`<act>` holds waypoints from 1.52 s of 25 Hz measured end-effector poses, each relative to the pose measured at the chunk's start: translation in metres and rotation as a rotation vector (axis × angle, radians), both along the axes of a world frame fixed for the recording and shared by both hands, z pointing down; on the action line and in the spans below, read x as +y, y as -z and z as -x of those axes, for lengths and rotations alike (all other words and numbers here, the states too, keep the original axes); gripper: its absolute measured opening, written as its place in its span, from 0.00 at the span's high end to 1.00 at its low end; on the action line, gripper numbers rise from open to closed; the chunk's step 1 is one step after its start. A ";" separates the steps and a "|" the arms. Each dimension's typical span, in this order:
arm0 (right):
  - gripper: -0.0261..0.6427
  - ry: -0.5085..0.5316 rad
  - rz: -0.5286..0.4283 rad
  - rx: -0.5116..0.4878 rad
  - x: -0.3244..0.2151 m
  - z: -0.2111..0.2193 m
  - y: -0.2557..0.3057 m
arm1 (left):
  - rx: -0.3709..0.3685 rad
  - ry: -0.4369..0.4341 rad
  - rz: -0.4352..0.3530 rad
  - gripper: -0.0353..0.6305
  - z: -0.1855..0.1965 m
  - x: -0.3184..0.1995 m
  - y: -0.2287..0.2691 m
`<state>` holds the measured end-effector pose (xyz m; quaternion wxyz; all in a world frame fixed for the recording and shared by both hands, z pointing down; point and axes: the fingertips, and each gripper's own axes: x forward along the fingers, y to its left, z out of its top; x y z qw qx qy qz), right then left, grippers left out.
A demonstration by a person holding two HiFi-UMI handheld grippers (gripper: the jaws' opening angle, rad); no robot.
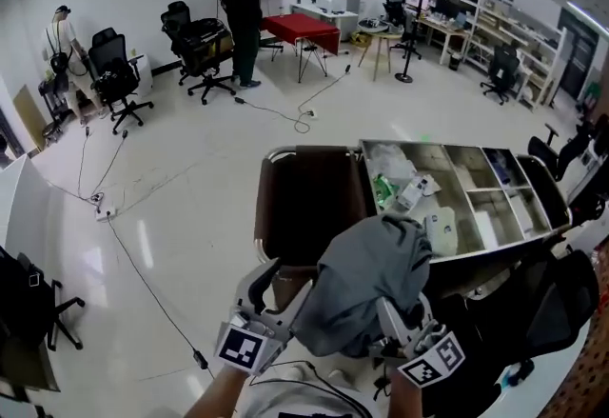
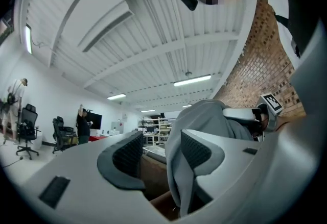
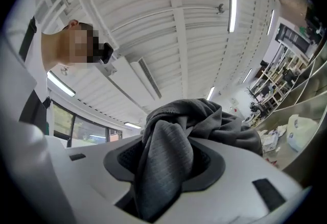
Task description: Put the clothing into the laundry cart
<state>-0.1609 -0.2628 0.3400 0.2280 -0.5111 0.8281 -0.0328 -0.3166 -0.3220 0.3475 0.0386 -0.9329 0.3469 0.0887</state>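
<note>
A grey garment [image 1: 376,278] hangs bunched between my two grippers, just in front of the laundry cart's brown bag [image 1: 304,207]. My right gripper [image 1: 395,316] is shut on a fold of the garment [image 3: 204,121], which spills out over its jaws [image 3: 166,159]. My left gripper [image 1: 285,281] is at the garment's left edge. In the left gripper view its jaws [image 2: 161,149] stand apart. The garment [image 2: 204,116] drapes against the right finger only, and the brown bag [image 2: 153,172] shows through the gap.
A metal tray [image 1: 547,226] with compartments of white packets adjoins the cart on the right. A black office chair [image 1: 547,307] stands at lower right. Cables [image 1: 143,283] run across the floor on the left. A person [image 1: 240,21], a red table [image 1: 302,28] and chairs are far back.
</note>
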 end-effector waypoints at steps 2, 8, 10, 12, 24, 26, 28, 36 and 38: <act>0.66 0.038 0.011 0.002 -0.006 0.007 -0.001 | 0.017 0.047 0.007 0.61 0.012 0.000 0.001; 0.66 0.076 0.005 0.003 -0.023 0.002 0.007 | 0.041 0.126 0.032 0.61 0.027 0.009 0.006; 0.66 0.087 0.006 -0.001 -0.037 -0.002 0.008 | 0.089 0.143 0.034 0.61 0.028 0.007 0.011; 0.66 0.094 0.000 -0.004 -0.051 -0.005 0.014 | 0.110 0.148 0.019 0.61 0.025 0.006 0.016; 0.67 0.062 -0.236 0.001 -0.184 -0.007 0.147 | 0.118 0.173 0.005 0.62 0.005 0.015 0.020; 0.67 0.076 -0.153 0.031 -0.221 0.001 0.144 | 0.120 0.185 0.006 0.62 0.007 0.015 0.019; 0.58 0.101 -0.001 0.084 -0.250 0.012 0.123 | 0.118 0.205 -0.004 0.62 0.011 0.014 0.015; 0.39 0.075 -0.019 0.100 -0.240 0.010 0.108 | 0.098 0.255 -0.011 0.62 0.020 0.007 -0.007; 0.39 0.075 -0.011 0.132 -0.238 0.010 0.098 | 0.088 0.248 -0.009 0.62 0.015 0.006 -0.009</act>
